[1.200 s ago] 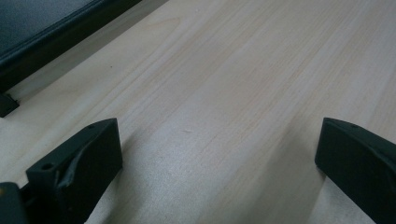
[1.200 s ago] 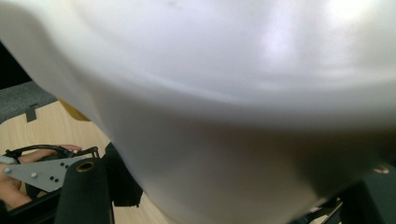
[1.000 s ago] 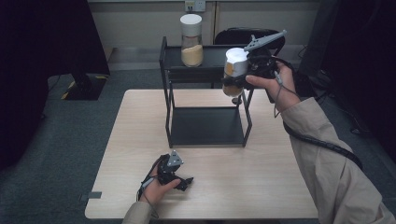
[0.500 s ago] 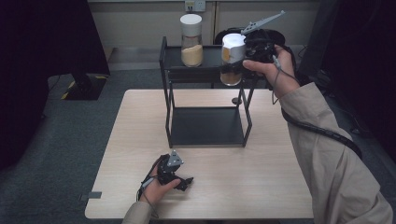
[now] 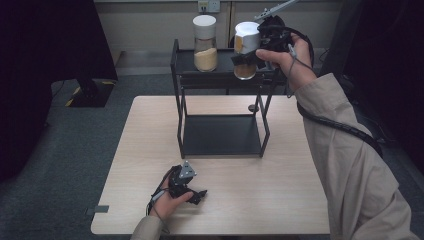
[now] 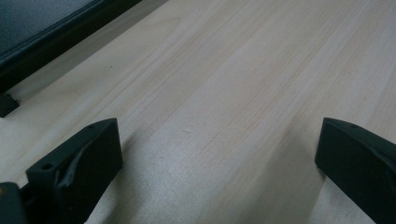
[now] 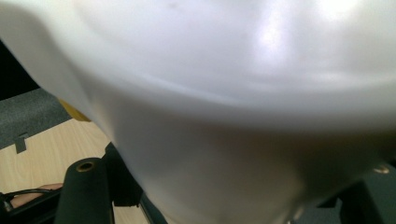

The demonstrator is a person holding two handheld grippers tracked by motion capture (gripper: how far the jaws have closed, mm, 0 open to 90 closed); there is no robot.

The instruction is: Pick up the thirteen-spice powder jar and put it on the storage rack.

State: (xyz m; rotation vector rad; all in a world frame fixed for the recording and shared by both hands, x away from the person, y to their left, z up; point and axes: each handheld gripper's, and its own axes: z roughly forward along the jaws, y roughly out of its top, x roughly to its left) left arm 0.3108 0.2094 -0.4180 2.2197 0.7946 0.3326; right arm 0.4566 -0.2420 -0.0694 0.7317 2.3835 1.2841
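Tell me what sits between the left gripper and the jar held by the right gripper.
In the high view, bare table and then the black rack lie between the left gripper and the jar, held above the rack's top shelf by the right gripper.

Beige sleeve (image 5: 345, 150), black claw (image 5: 250, 56) trailing a black cable (image 5: 335, 122).

Second jar (image 5: 205, 43) on rack (image 5: 178, 80) top, just beside held jar (image 5: 246, 50).
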